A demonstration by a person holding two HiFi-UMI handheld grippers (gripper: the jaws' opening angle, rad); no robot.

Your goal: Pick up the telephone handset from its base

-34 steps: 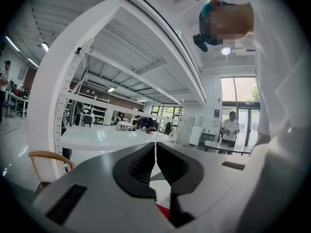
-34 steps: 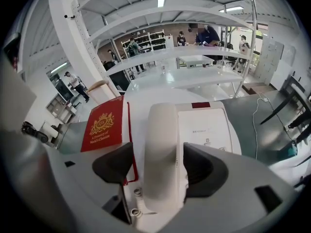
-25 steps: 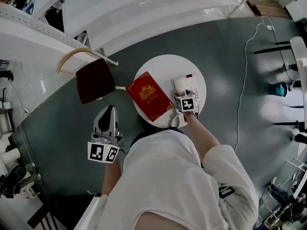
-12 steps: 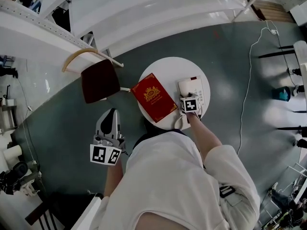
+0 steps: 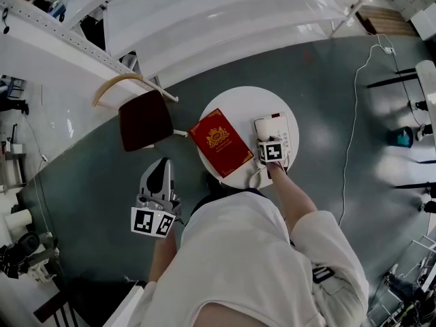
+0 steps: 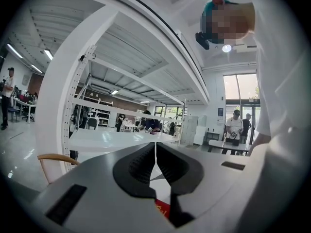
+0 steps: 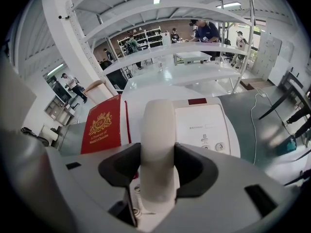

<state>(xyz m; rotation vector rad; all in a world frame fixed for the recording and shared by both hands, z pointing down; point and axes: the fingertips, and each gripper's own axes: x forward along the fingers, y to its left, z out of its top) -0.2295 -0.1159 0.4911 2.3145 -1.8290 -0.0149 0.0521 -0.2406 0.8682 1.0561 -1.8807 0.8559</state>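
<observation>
- Two grippers were in view; the right gripper (image 7: 158, 171) was clamped on the white handset (image 7: 158, 125), with its pads pressing on both sides.
- The handset lay along the left side of its base (image 7: 203, 123), on the round white bench (image 5: 238, 97).
- A red book (image 7: 103, 125) lay on the bench just left of the telephone.
- The left gripper (image 6: 155, 161) hung off the bench, near a dark-seated chair (image 5: 144, 120), with its jaws closed together on nothing.

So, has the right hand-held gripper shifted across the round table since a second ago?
No. The right hand-held gripper, on the handset, sits at the same spot over the telephone base on the round table; only the view drifted.
</observation>
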